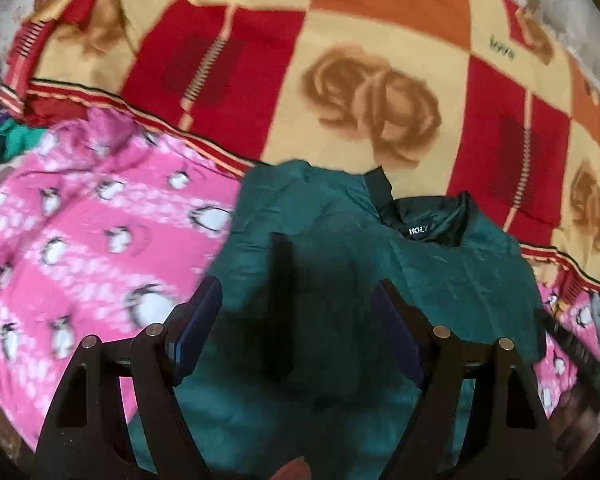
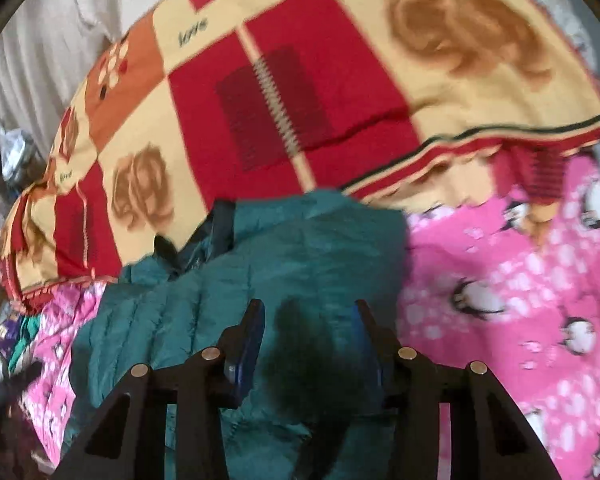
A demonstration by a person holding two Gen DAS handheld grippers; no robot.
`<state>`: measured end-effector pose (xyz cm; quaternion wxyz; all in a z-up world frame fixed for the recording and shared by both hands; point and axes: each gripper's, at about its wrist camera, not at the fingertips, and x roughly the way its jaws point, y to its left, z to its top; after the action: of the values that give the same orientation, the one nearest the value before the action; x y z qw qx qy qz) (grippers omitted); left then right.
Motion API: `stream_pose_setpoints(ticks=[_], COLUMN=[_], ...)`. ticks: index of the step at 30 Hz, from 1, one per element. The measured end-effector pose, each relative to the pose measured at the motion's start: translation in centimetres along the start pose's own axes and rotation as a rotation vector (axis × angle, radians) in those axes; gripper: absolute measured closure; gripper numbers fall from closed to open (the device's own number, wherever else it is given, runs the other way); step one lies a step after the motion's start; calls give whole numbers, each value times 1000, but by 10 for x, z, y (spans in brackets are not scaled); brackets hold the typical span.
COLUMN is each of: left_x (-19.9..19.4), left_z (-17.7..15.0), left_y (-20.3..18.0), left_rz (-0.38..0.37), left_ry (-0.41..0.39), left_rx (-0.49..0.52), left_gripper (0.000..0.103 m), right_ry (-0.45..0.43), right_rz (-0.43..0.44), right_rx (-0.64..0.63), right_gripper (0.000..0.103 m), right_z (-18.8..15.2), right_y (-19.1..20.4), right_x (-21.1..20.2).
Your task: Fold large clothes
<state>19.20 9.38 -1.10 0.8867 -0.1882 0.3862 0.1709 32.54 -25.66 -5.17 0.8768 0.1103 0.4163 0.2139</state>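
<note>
A teal jacket (image 1: 340, 280) lies bunched on a pink penguin blanket (image 1: 80, 220), its dark collar toward the red and yellow checked blanket (image 1: 380, 80) that fills the top of both views. In the left wrist view, the left claw (image 1: 300, 304) hangs over the jacket at the bottom centre, spread wide with nothing between its fingers. In the right wrist view, the right claw (image 2: 308, 320) stands partly open above the jacket (image 2: 260, 260), gripping nothing. Both pictures are blurred.
</note>
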Motion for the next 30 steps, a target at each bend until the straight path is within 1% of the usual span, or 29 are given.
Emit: stream_pose_setpoints(ticks=[1,2,4,5,6,9,10,12,13,14,15,16,17,18,19,20,22,24,25,26,27,28,30], left_x=[12,30,67,75,77,79,79,79,75,68,59,50,36,27,24,28,55,82,85,85,85,87,90], left_z=[0,-3,-16,-21,-23,-21,-24,-25,-24,-22,-20,-17,-12,-11,-8,-7,-11,-17,-18,-17,-18,-20,-22], left_y=[-2,-3,2,7,11,11,10,8,9,10,9,9,6,0,-4,-6,-12,-5,0,2,2,-1,-6], left_rz=[-4,-7,23,11,-6,-21,-30,-40,-26,-3,20,34,47,49,44,40,35,12,-2,-8,-10,-3,19], left_ry=[22,63,168,187,181,181,176,176,167,142,98,48,-42,-92,-121,-112,12,126,126,122,123,121,115], left_rx=[-7,-13,-10,-17,-22,-5,10,36,25,12,8,10,21,33,49,63,84,54,34,28,34,47,78], left_gripper=[24,24,23,21,19,15,11,9,9,10,10,10,10,10,10,10,10,10,9,8,7,5,5], right_ry=[21,59,134,119,112,116,125,128,103,66,13,-13,-36,-39,-30,-3,61,146,180,230,261,235,206], right_rz=[-5,-17,-26,-11,0,31,35,7,-16,-38,-74,-99,-129,-144,-162,-159,-136,-145,-163,-193,-216,-207,-191], right_rx=[-12,-27,-41,-40,-34,-19,-21,-47,-58,-63,-56,-46,-34,-31,-32,-28,-16,-42,-60,-83,-110,-134,-98], right_gripper=[59,59,59,59,59,58,58,58,59,58,58,58,58,59,58,58,58,58,58,58,58,58,58], right_z=[-3,-8,-21,-23,-24,-25,-24,-14,-8,-1,13,22,35,43,54,62,68,64,59,51,41,31,27], right_y=[2,3,-2,-4,-5,-8,-8,-4,-2,0,1,3,5,5,7,8,5,4,1,-1,-5,-9,-17], right_x=[7,18,36,36,35,34,32,27,23,20,13,11,11,13,21,32,54,83,94,108,118,120,119])
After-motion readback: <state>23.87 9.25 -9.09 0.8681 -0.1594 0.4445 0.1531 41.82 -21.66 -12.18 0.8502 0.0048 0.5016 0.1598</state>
